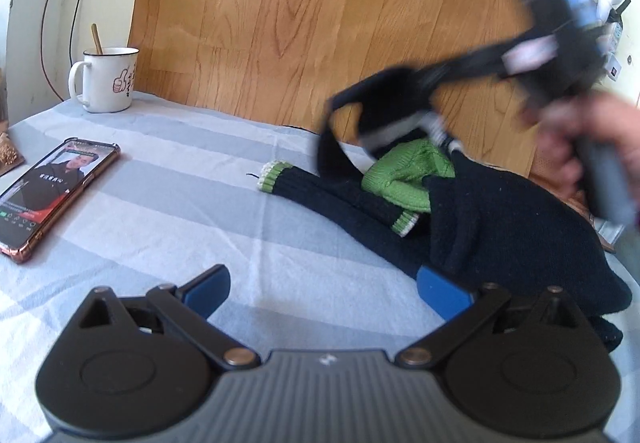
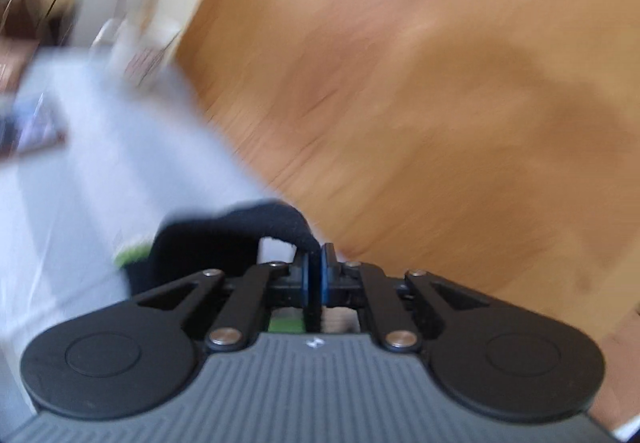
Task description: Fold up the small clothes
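Striped cloth (image 1: 168, 179) | sweater (image 1: 500, 227) sleeve points left | right jaws pinch hem, left agape

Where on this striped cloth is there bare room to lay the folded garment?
Free: the grey-and-white striped cloth between the phone in its copper case and the dark knit sweater with green cuffs. Crowded: right side; the white enamel mug takes the far-left corner.

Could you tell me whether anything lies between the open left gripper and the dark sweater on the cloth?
Nothing visible does. The left gripper is open over bare striped cloth, and its right-hand finger already sits at the dark sweater; the phone and mug lie well aside.
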`<state>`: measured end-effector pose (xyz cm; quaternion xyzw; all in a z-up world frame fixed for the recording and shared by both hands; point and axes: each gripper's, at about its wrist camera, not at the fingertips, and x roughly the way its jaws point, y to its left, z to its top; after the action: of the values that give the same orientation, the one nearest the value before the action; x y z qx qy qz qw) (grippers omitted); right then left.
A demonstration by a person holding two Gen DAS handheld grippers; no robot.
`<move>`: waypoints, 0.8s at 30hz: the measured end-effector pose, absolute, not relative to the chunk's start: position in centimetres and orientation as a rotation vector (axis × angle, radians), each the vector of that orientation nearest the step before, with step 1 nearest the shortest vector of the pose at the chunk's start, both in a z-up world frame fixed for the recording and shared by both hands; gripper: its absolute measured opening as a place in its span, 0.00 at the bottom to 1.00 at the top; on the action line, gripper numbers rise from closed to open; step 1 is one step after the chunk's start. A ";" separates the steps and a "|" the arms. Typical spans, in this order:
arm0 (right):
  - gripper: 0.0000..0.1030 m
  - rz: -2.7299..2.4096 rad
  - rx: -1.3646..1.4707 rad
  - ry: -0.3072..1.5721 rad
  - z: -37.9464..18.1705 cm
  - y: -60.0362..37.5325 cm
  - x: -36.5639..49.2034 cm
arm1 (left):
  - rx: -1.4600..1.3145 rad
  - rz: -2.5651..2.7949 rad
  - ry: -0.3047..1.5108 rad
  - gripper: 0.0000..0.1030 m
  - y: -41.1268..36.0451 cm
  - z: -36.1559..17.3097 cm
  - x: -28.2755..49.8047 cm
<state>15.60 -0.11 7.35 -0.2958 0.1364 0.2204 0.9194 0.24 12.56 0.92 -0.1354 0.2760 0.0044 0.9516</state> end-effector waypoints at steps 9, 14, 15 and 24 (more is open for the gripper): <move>0.08 0.048 -0.191 0.131 16.0 -23.3 10.4 | -0.302 -0.041 0.569 1.00 12.8 0.9 0.5; 0.08 -0.142 -0.118 0.187 12.8 -31.6 9.2 | -0.390 -0.111 0.615 1.00 12.7 1.1 1.7; 0.10 -0.170 -0.103 0.218 11.9 -32.9 9.2 | -0.388 -0.114 0.615 1.00 12.5 1.3 1.9; 0.61 0.114 0.240 0.351 6.0 -34.0 4.4 | -0.479 -0.229 0.756 1.00 10.1 1.4 6.4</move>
<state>4.45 -34.00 5.96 0.1188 0.1742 0.0563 0.9759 6.35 10.10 1.37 -0.2309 0.3647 -0.1106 0.8952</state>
